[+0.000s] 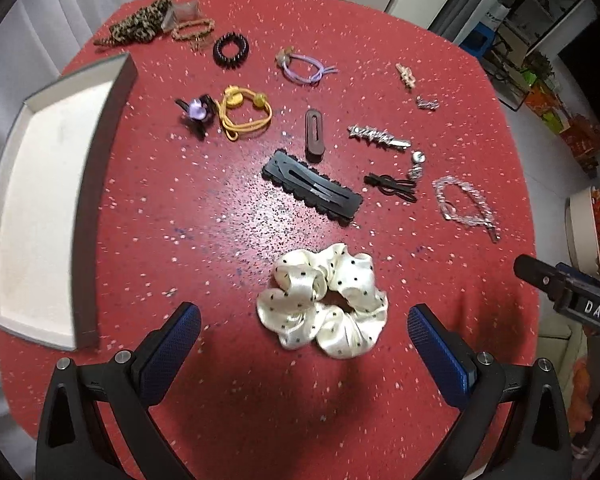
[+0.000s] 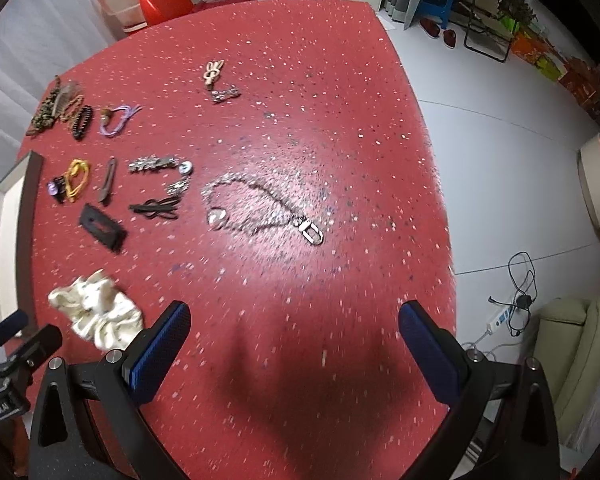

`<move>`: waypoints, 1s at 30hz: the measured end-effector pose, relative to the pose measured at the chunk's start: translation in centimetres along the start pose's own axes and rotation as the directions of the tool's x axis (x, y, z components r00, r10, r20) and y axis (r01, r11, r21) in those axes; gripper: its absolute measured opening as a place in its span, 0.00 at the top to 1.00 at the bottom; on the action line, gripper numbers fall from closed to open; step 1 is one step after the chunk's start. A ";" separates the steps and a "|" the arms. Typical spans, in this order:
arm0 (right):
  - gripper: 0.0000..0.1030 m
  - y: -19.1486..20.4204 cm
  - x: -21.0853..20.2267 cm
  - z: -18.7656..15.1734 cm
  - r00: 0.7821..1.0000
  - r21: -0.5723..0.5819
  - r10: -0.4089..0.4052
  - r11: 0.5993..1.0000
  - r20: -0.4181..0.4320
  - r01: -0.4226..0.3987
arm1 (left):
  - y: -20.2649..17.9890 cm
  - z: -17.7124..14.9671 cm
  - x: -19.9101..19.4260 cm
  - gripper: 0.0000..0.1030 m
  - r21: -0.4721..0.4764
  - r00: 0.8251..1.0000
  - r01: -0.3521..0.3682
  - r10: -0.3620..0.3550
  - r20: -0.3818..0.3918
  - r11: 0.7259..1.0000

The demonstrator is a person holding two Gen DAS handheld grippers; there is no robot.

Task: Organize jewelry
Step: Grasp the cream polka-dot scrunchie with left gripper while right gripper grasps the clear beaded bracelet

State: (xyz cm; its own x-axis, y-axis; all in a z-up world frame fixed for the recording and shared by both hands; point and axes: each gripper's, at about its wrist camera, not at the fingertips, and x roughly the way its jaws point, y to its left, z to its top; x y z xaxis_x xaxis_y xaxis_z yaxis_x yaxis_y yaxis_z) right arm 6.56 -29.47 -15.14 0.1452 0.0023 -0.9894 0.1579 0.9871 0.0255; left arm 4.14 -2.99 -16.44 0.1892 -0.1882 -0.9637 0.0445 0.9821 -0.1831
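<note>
Hair ties, clips and bracelets lie spread over a red speckled table (image 1: pixel 220 220). A white polka-dot scrunchie (image 1: pixel 324 300) lies just ahead of my open, empty left gripper (image 1: pixel 304 340), between its fingers. A black scalloped clip (image 1: pixel 312 186), a brown clip (image 1: pixel 314 134), a yellow hair tie (image 1: pixel 242 114) and a crystal bracelet (image 1: pixel 466 204) lie beyond. My right gripper (image 2: pixel 294 342) is open and empty above bare table, with a chain bracelet (image 2: pixel 260 208) ahead of it. The scrunchie also shows in the right wrist view (image 2: pixel 96 312).
An empty white tray with a dark rim (image 1: pixel 40 216) sits at the table's left edge. A black spiral tie (image 1: pixel 231 50), a purple tie (image 1: pixel 304 66) and a leopard scrunchie (image 1: pixel 140 24) lie at the far side. The table's right edge (image 2: pixel 440 200) drops to the floor.
</note>
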 end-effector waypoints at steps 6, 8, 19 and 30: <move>0.00 0.2 3.3 1.9 1.000 -0.070 0.011 0.998 0.003 -0.010 | -0.2 -0.2 3.2 0.00 -0.021 1.000 -0.007 0.006 -0.022 1.000; 0.00 0.6 4.4 2.4 1.000 -0.110 0.019 0.994 0.005 -0.018 | -0.4 -0.3 4.0 0.00 -0.021 1.000 -0.012 0.011 -0.025 1.000; 0.00 4.0 7.1 3.3 0.998 -0.276 0.031 0.961 0.052 -0.016 | -2.8 -0.4 6.1 0.00 0.017 0.996 -0.094 0.093 0.007 0.995; 0.29 4.8 5.3 2.2 0.995 -0.271 0.041 0.962 0.089 -0.015 | -4.1 0.4 5.3 0.65 0.042 0.992 -0.129 0.128 0.020 0.991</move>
State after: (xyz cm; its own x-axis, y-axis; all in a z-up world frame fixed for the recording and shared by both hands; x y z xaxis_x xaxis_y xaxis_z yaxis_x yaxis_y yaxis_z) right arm 10.27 -25.11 -19.93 0.2381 0.0281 -0.9708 -0.1153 0.9933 0.0004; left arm 5.39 -7.99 -20.72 0.2125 -0.0606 -0.9753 0.0611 0.9969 -0.0487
